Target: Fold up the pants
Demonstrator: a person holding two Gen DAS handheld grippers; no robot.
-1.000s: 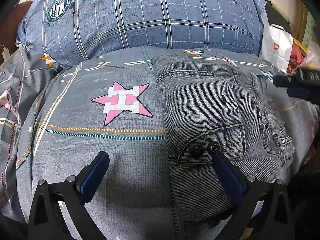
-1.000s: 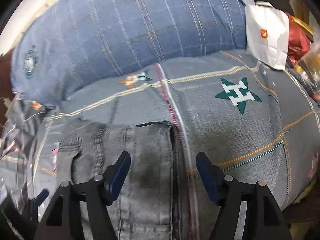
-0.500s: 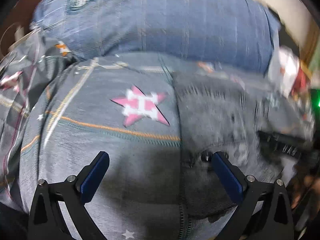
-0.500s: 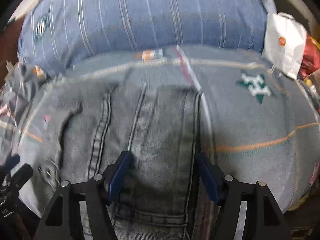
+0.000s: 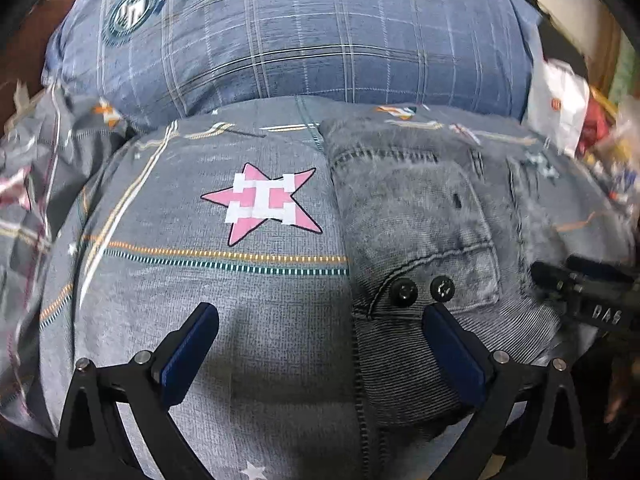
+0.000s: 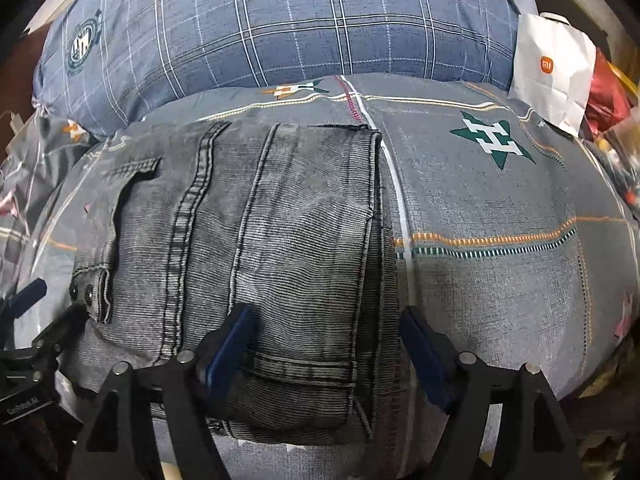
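Note:
Grey denim pants (image 6: 280, 232) lie folded in a compact block on the grey star-print bedsheet (image 6: 500, 280). My right gripper (image 6: 328, 346) hovers low over their near right corner. Its jaws are opening, with the folded right edge and hem between them, and the pads do not press on the cloth. In the left wrist view the pants (image 5: 420, 232) fill the right half, with two black buttons (image 5: 423, 290) near the front. My left gripper (image 5: 320, 346) stands open astride the pants' left edge, one finger over the sheet and one by the buttons, holding nothing.
A large blue plaid pillow (image 6: 280, 28) lies across the back of the bed. A white paper bag (image 6: 554, 68) and red and mixed clutter sit at the back right. Rumpled bedding (image 5: 28, 184) is bunched at the left. A pink star print (image 5: 266, 204) marks the bare sheet left of the pants.
My right gripper has moved left and down, from over the bare sheet to over the pants' near right corner, and its jaws stand slightly wider. The left gripper has stayed in place, open.

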